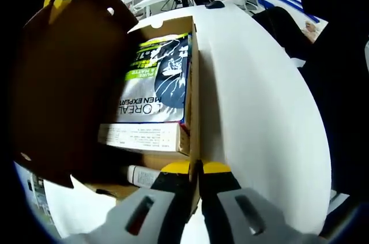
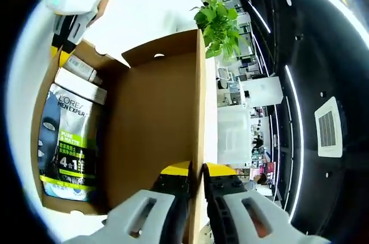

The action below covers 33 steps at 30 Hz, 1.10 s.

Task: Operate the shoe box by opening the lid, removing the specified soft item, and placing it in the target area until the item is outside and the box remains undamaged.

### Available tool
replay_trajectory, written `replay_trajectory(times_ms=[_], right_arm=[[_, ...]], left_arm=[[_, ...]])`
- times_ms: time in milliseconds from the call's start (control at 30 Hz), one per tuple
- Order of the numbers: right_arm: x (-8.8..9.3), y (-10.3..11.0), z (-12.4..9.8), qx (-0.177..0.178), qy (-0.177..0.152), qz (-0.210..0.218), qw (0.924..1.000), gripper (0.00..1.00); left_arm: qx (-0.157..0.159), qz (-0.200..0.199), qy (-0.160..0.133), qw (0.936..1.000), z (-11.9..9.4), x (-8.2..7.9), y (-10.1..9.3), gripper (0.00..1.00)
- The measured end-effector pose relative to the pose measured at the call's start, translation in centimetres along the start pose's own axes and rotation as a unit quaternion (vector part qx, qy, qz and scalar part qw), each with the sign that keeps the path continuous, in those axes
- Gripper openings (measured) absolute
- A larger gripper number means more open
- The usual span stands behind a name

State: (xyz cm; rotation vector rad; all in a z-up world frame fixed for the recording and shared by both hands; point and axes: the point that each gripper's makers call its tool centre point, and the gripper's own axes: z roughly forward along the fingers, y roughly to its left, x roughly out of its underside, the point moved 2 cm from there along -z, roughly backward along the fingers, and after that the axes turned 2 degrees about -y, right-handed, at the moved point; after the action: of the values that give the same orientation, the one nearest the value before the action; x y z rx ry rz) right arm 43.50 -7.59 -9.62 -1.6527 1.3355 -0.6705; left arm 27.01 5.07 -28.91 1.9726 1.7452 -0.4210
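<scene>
A brown cardboard shoe box stands open on a white table. Its lid is raised at the left. Inside lies a L'Oreal Men Expert pack, black, white and lime green, with a small white tube beside it. My left gripper is shut on the top edge of the box's side wall. In the right gripper view my right gripper is shut on the edge of the upright lid. The pack lies in the box below it. My left gripper clamps the box's far corner.
The white table stretches to the right of the box, with a small dark object at its far end. A person in dark clothes sits at its right side. A potted green plant stands beyond the lid.
</scene>
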Motion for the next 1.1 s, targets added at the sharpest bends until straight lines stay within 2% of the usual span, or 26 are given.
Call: replay_trajectory(times_ms=[133, 300, 667, 1100], right_arm=[[0.2, -0.2, 0.6, -0.018, 0.003, -0.005, 0.9998, 0.06], [0.5, -0.5, 1.2, -0.038, 0.002, 0.013, 0.9992, 0.06], [0.9, -0.7, 2.2, -0.07, 0.004, 0.022, 0.9973, 0.06], [2.0, -1.1, 4.8, -0.109, 0.011, 0.048, 0.9929, 0.04]], left_arm=[[0.001, 0.002, 0.0, 1.0, 0.0, 0.0, 0.0, 0.04], [0.0, 0.003, 0.0, 1.0, 0.0, 0.0, -0.1, 0.04], [-0.001, 0.002, 0.001, 1.0, -0.1, 0.1, 0.1, 0.04], [0.0, -0.001, 0.002, 1.0, -0.1, 0.0, 0.2, 0.04]])
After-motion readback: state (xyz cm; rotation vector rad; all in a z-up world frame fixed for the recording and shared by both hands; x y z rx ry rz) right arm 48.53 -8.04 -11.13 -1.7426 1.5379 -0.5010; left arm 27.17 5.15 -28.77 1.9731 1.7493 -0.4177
